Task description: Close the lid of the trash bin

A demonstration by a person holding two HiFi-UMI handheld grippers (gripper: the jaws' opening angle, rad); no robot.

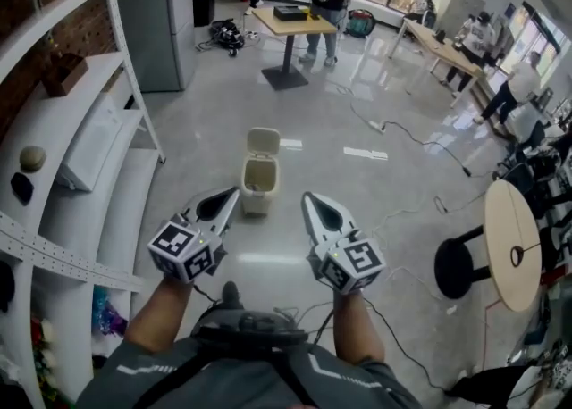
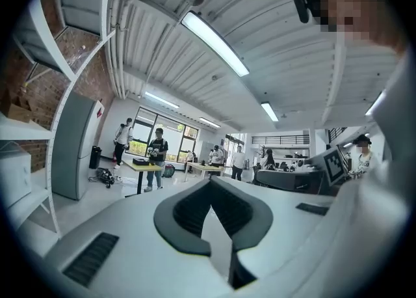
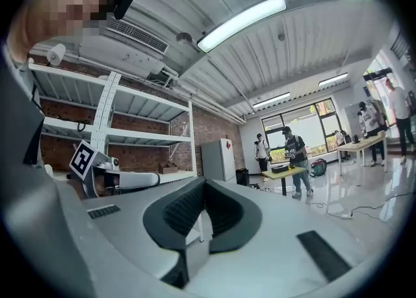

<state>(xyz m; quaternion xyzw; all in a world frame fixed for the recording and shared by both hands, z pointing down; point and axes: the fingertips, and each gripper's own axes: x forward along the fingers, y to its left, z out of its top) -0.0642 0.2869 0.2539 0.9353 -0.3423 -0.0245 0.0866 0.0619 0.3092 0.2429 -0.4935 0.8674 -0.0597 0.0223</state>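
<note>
The 2 grippers are held side by side over the grey floor (image 1: pixel 295 130); the left gripper (image 1: pixel 231 196) has its jaws brought together at the tips, with only a leaf-shaped hollow between the black pads (image 2: pixel 188 215) and nothing in it; the right gripper (image 1: pixel 310 202) is the same, tips meeting and holding nothing, as its own view shows (image 3: pixel 205 183); each carries its marker cube (image 1: pixel 186 251) at the rear, near the hand. The trash bin (image 1: pixel 258 195) stands on the floor ahead of both grippers, between the 2 tips and nearer the left one, apart from both; its lid (image 1: pixel 264 141) stands raised at the bin's far side, leaving the mouth open. White shelving (image 1: pixel 98 166) runs along to the left of the left gripper; a round table (image 1: pixel 514 242) and a black stool (image 1: pixel 458 266) lie to the right of the right gripper.
</note>
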